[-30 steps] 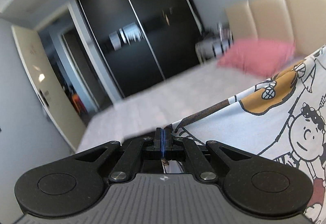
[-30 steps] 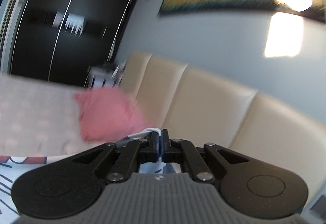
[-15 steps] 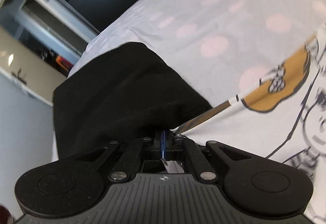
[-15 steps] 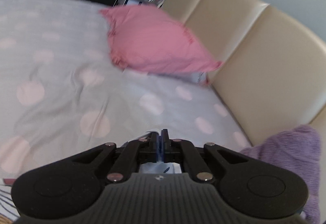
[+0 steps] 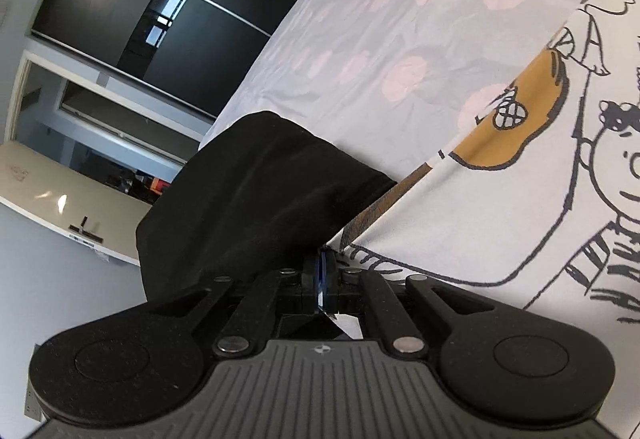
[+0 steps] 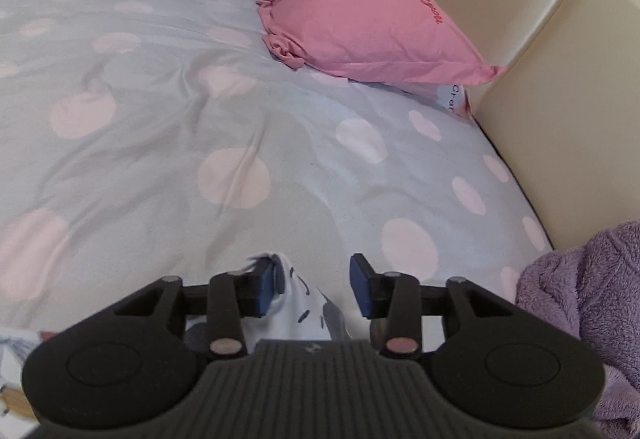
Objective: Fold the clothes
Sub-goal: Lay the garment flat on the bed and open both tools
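A white cartoon-print garment (image 5: 500, 215) lies spread over the bed to the right in the left wrist view. My left gripper (image 5: 322, 279) is shut on its brown-striped edge, low over the bed. In the right wrist view my right gripper (image 6: 312, 287) is opening: its blue pads stand apart, and a corner of the same white garment (image 6: 300, 299) lies loose between them, against the left pad.
A black garment (image 5: 248, 199) lies on the bed just left of my left gripper. The bed has a grey cover with pink dots (image 6: 200, 111), a pink pillow (image 6: 360, 23) by the beige headboard (image 6: 540, 59), and a purple fleece item (image 6: 584, 303) at the right. A dark wardrobe (image 5: 132, 7) stands beyond.
Both grippers have come down from mid-air to just above the bed. The right gripper's jaws, shut on the garment corner before, now stand apart. The left gripper has rolled and stays shut on the garment.
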`<state>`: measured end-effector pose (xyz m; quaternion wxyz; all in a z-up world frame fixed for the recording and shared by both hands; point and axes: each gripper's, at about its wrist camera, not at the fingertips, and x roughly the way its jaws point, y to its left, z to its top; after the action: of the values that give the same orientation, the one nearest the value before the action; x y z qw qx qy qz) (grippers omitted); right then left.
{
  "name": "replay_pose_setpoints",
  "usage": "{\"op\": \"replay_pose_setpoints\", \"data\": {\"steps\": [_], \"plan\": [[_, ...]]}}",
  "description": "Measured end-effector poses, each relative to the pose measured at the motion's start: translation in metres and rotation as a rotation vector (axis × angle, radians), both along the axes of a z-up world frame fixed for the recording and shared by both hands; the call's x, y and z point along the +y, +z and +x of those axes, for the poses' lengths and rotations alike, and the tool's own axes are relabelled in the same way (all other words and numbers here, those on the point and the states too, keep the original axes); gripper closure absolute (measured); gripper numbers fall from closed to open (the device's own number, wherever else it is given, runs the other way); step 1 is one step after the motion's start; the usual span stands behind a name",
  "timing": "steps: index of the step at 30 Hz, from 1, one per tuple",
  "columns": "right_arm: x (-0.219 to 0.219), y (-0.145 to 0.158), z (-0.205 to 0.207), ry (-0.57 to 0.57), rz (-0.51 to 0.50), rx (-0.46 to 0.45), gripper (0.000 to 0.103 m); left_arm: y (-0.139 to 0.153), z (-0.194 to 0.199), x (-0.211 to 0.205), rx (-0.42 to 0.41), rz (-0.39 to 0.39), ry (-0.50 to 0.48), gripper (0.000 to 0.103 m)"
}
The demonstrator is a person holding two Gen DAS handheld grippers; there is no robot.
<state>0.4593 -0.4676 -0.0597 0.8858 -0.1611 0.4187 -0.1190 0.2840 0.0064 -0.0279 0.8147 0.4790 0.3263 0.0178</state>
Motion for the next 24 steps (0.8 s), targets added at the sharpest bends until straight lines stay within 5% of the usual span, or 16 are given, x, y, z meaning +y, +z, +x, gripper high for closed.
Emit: {"op": "replay_pose_setpoints", "data": {"steps": [2, 6, 11, 17, 19, 21, 24], "plan": [[-0.005, 0.012, -0.011, -0.005, 0.012, -0.005, 0.044, -0.003, 0.005, -0.005, 0.008, 0.005, -0.012, 0.095], [-0.027, 0.040, -0.039, -0.025, 0.060, -0.034, 0.036, -0.006, 0.014, -0.013, 0.023, -0.014, -0.030, 0.055], [-0.065, 0.069, -0.079, -0.069, 0.169, -0.050, 0.036, 0.003, 0.007, -0.019, 0.049, -0.055, -0.035, 0.055], [-0.092, 0.065, -0.112, -0.075, 0.268, -0.018, 0.038, 0.018, -0.014, -0.029, 0.087, -0.133, -0.023, 0.057], [-0.091, 0.058, -0.114, -0.062, 0.292, -0.017, 0.043, 0.018, -0.023, -0.036, 0.119, -0.162, -0.032, 0.066], [-0.088, 0.050, -0.108, -0.048, 0.299, 0.003, 0.072, 0.013, -0.030, -0.042, 0.169, -0.196, -0.027, 0.070], [-0.080, 0.040, -0.096, -0.027, 0.288, 0.025, 0.094, -0.005, -0.035, -0.048, 0.253, -0.238, -0.012, 0.075]]}}
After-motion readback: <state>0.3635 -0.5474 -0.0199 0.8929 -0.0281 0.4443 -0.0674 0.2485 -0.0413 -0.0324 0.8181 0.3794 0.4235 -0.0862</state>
